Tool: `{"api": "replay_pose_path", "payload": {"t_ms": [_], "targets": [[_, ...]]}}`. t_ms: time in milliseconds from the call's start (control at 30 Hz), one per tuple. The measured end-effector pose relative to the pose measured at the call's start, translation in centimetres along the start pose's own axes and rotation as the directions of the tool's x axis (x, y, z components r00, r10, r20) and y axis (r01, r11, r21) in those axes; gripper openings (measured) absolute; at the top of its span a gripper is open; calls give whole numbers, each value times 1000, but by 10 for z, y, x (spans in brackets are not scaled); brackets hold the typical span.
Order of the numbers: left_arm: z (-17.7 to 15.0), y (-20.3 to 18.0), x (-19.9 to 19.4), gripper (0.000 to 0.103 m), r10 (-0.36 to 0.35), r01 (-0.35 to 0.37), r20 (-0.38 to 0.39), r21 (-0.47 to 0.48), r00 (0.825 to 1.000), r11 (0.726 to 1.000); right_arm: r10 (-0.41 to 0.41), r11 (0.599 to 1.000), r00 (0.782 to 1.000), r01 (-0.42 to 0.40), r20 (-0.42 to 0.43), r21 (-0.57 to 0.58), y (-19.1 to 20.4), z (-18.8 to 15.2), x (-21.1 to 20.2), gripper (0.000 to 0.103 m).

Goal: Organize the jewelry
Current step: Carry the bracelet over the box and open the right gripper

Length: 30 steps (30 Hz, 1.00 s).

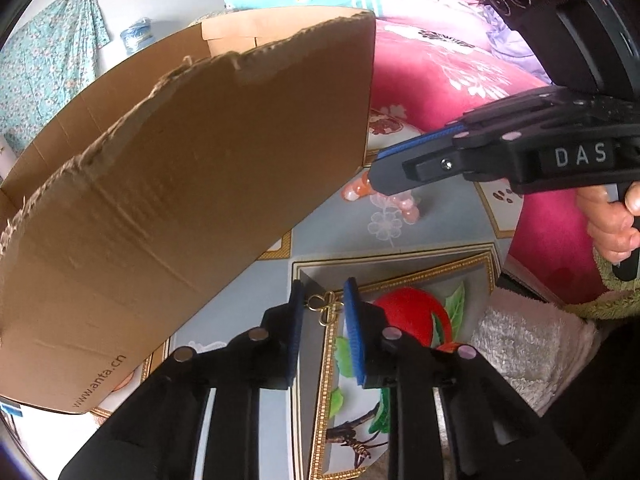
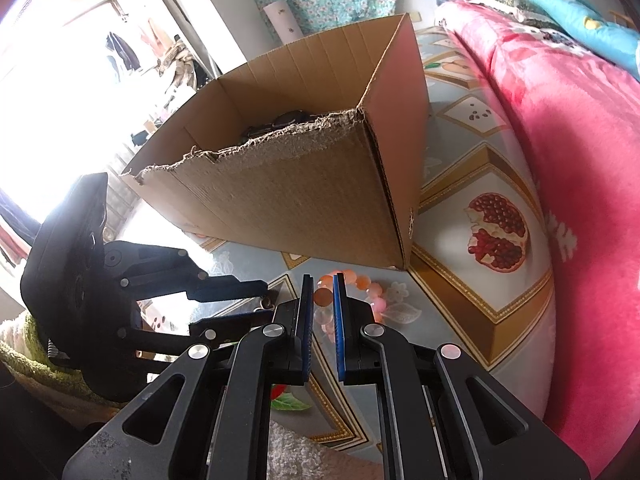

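Observation:
A small gold earring (image 1: 325, 308) sits between the blue pads of my left gripper (image 1: 325, 282), which touch it on both sides just over the fruit-print mat (image 1: 248, 280). In the right wrist view the left gripper (image 2: 265, 302) comes in from the left with the gold piece at its tips. My right gripper (image 2: 323, 278) is nearly closed, pinching a bead of the pink and orange bead bracelet (image 2: 362, 284) that lies on the mat. From the left wrist the right gripper (image 1: 374, 184) reaches in from the right onto the bracelet (image 1: 400, 202).
A torn-edged cardboard box (image 2: 300, 200) stands just behind both grippers, with dark items (image 2: 280, 124) inside. A pink blanket (image 2: 560, 120) rises along the right. A fuzzy towel (image 1: 528, 344) lies at the near edge. A hand (image 1: 612, 224) holds the right gripper's handle.

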<state>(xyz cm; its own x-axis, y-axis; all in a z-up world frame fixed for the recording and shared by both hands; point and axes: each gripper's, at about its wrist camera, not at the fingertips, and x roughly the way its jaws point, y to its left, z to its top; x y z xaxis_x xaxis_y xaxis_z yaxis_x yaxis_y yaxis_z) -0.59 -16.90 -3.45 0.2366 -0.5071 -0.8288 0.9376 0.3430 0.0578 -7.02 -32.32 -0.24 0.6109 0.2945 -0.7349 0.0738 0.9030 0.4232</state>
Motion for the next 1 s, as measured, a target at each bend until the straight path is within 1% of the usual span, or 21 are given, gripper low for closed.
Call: {"api": "replay_pose_path", "payload": {"t_ms": [167, 333, 567, 733, 833, 933, 1000], "targets": [[0, -2, -1, 19, 15, -15, 2, 6, 1000, 1000, -1, 1000, 1000, 1, -2, 1, -1, -1, 0, 7], [-2, -1, -3, 19, 14, -14, 4, 1, 1000, 1000, -1, 1000, 1000, 1, -1, 0, -1, -1, 0, 7], [-3, -1, -12, 19, 19, -19, 19, -7, 1000, 1000, -6, 1000, 1000, 6, 20, -1, 0, 2, -6, 7], [-2, 1, -33, 19, 18, -17, 62, -27, 998, 999, 14, 1000, 997, -15, 72, 3, -1, 7, -28, 7], [1, 2, -55, 19, 7, -3, 104, -39, 995, 999, 31, 999, 994, -32, 108, 6, 0, 14, -45, 7], [7, 6, -78, 19, 1, 6, 151, -50, 989, 999, 43, 999, 988, -42, 150, -5, 4, 24, -63, 7], [14, 16, -98, 19, -13, 29, 193, -77, 981, 997, 53, 999, 981, -50, 187, -23, 9, 35, -78, 7]]}}
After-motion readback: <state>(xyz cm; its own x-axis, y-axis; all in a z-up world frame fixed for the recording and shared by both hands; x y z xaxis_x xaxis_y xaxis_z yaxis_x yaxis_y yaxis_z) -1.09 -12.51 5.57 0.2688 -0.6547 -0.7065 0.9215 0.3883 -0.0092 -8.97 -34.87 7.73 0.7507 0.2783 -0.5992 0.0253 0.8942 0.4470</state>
